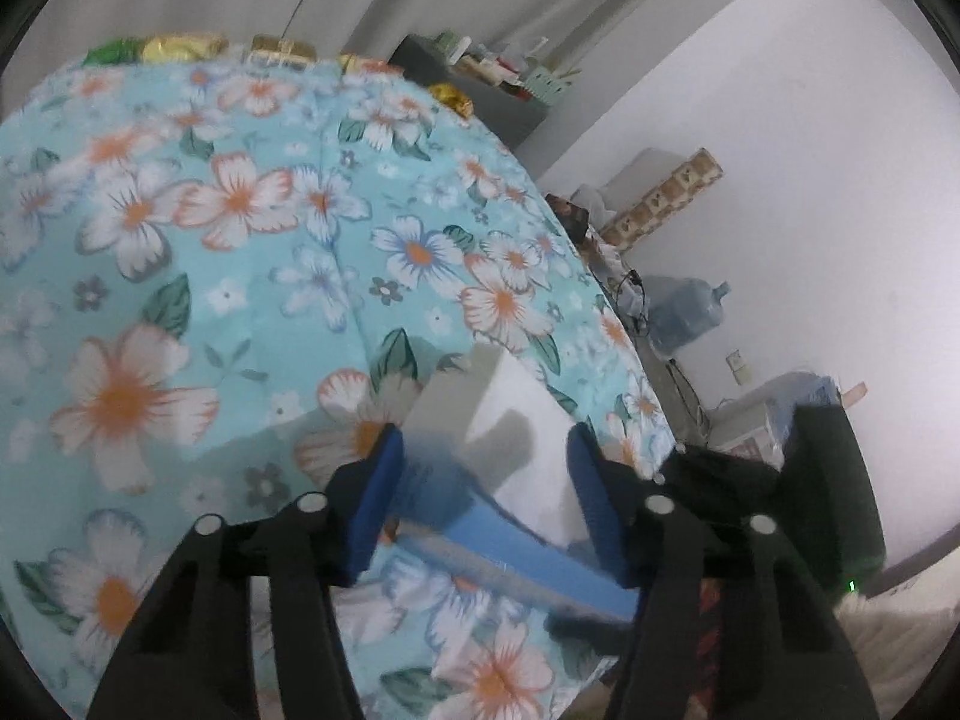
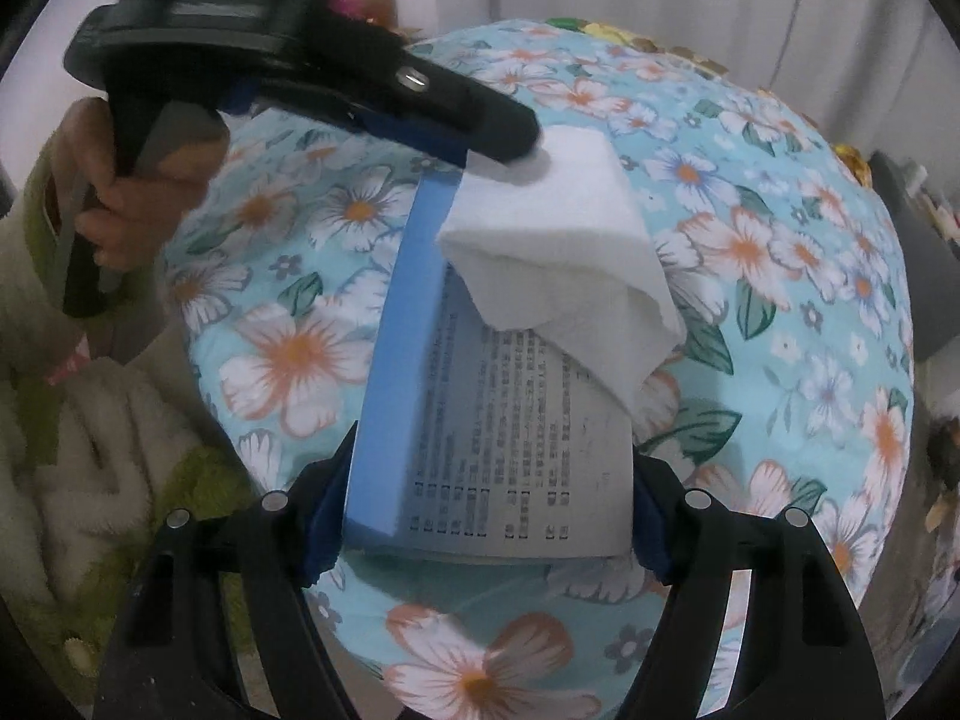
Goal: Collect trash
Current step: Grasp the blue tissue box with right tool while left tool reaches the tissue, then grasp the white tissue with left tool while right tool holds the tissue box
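Left gripper: fingers spread wide, straddling the far end of the box and the tissue on top of it. Pads sit to either side of the tissue; contact cannot be confirmed from the left wrist view. From the right wrist view, the same gripper comes in from upper left, its black fingertip over the tissue at the corner, touching or just above it. A hand grips its handle.

Box: blue side, grey printed face up, lying on the floral cloth that covers the counter. Crumpled white tissue drapes over its far end and hangs off the right edge.

Right gripper: fingers partly open, pinching the near end of the box, one pad pressed against each long side.

Far edge of cloth: gold wrappers, well apart from both grippers.
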